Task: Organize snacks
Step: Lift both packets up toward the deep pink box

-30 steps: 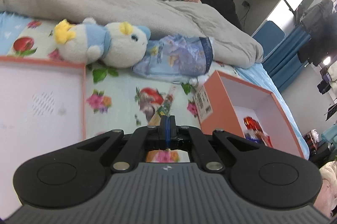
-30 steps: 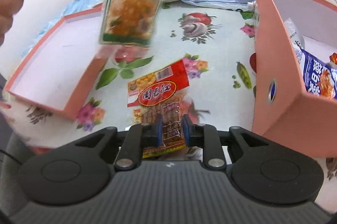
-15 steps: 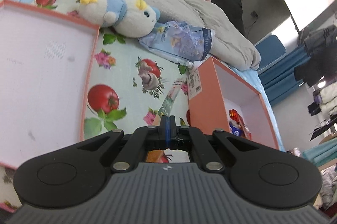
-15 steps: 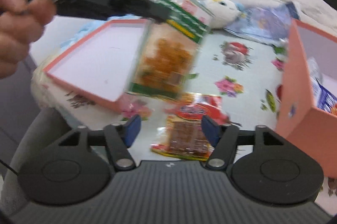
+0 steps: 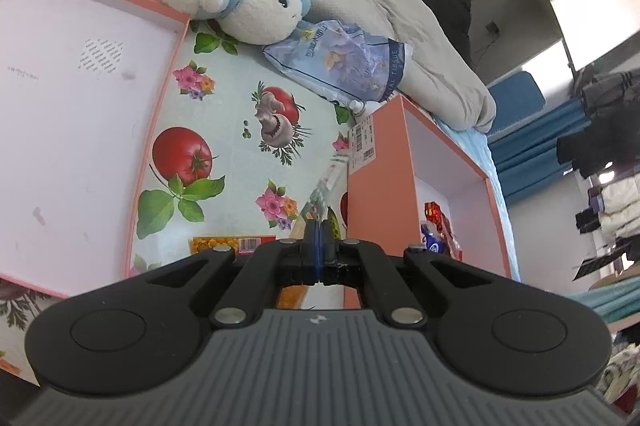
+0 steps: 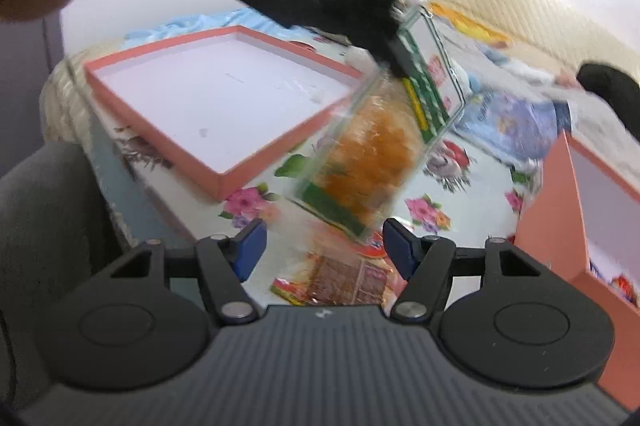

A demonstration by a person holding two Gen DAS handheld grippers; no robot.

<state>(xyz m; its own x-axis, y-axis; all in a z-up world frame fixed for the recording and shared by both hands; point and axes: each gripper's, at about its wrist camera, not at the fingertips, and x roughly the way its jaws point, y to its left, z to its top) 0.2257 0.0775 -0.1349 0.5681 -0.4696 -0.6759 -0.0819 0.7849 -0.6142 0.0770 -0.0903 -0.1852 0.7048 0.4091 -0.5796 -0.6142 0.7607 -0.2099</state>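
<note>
My left gripper (image 5: 318, 226) is shut on the top edge of a clear, green-trimmed packet of orange snacks (image 6: 376, 161). The packet hangs tilted above the tablecloth; in the left wrist view it shows only edge-on (image 5: 326, 185). The right wrist view has the left gripper (image 6: 394, 61) high up, with a hand behind it. My right gripper (image 6: 324, 252) stands open with nothing between its blue pads (image 6: 250, 254). A red snack packet (image 6: 344, 278) lies on the cloth beneath it. The orange box (image 5: 376, 209), also visible at the right (image 6: 560, 218), holds a few snacks (image 5: 436, 226).
The box's flat orange lid (image 5: 160, 129) lies open side up at the left (image 6: 256, 169). A plush toy (image 5: 240, 5), a tissue pack (image 5: 344, 61) and a grey blanket (image 5: 420, 37) lie behind. A dark chair (image 6: 48, 209) stands by the table's edge.
The right gripper's jaws went from narrow to wide open above the red packet. The left gripper carried the green-trimmed packet closer to the right gripper and the box. Both views rolled.
</note>
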